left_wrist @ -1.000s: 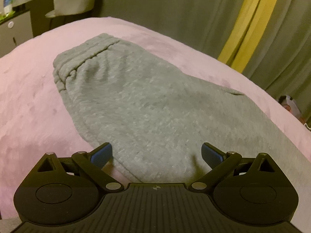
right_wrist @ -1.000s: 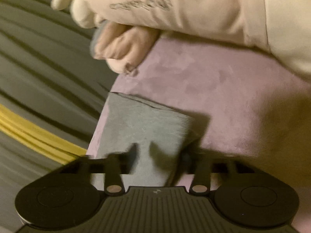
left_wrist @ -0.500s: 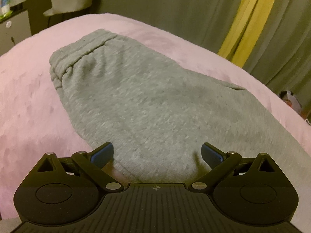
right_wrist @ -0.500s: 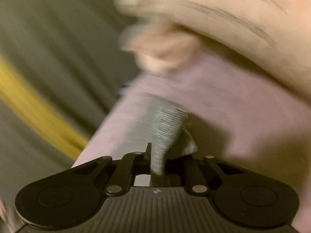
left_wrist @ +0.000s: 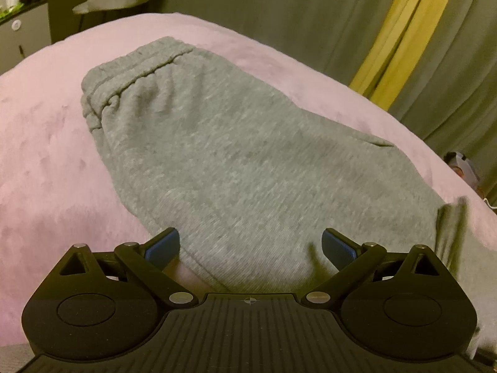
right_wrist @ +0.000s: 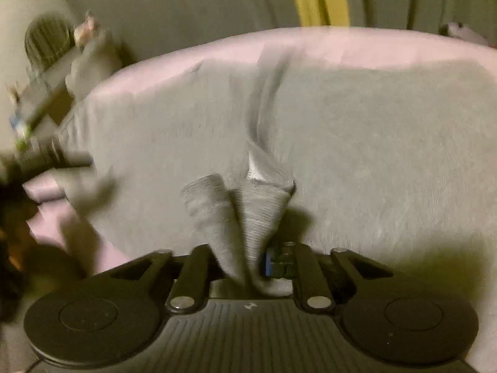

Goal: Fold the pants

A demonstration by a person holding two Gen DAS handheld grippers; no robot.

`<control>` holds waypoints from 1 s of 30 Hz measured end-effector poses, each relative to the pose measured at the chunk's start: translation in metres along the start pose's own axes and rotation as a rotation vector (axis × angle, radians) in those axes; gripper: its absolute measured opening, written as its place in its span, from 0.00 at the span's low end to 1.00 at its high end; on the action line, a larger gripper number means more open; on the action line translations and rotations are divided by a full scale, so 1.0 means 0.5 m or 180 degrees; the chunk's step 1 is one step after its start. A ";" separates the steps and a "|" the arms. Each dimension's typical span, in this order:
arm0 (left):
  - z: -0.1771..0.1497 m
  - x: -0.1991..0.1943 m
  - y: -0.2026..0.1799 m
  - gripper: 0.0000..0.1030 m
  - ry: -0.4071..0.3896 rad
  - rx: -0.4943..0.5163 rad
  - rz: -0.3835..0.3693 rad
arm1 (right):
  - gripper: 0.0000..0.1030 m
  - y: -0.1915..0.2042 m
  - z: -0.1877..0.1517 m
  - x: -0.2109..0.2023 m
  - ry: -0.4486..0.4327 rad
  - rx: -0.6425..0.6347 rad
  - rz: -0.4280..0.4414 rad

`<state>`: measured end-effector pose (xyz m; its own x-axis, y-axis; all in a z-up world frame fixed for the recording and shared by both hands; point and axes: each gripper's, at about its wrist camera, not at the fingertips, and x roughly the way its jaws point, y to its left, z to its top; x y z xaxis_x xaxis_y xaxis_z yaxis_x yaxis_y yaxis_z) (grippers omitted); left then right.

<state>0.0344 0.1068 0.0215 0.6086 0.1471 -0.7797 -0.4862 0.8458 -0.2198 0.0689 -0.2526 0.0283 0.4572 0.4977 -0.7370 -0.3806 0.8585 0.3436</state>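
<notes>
Grey pants (left_wrist: 236,155) lie on the pink bed (left_wrist: 46,161); right tongs grip a ribbed cuff.

Left tongs (left_wrist: 250,247): released, blue pads spread wide, straddling the near edge of the pants. Right tongs (right_wrist: 248,261): clenched on the ribbed cuff (right_wrist: 242,217), which rises bunched from between the fingers above the flat grey fabric. The elastic waistband (left_wrist: 124,84) lies at the far left end in the left wrist view. Yellow curtain strip (left_wrist: 400,31) hangs behind the bed. No legible writing or labels; no containers discernible.

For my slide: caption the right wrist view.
Right claw shut on ribbed cuff of gray pants.
</notes>
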 end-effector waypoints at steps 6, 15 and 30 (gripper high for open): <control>0.002 0.004 0.004 0.98 0.0023 -0.0040 -0.0053 | 0.91 -0.040 0.027 -0.121 -0.0658 0.0348 0.1006; -0.006 -0.025 -0.008 0.98 -0.0180 0.0064 -0.0126 | 0.94 -0.234 -0.015 -0.115 -0.0271 0.2008 0.0313; -0.075 0.030 -0.240 0.96 0.0661 0.0542 -0.1637 | 0.96 -0.249 -0.033 -0.167 -0.0541 0.2204 -0.0333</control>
<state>0.0784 -0.0119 0.0141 0.5956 -0.3939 -0.7001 -0.0422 0.8550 -0.5169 0.0649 -0.4033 0.0373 0.6037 0.3726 -0.7048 0.2431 0.7559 0.6079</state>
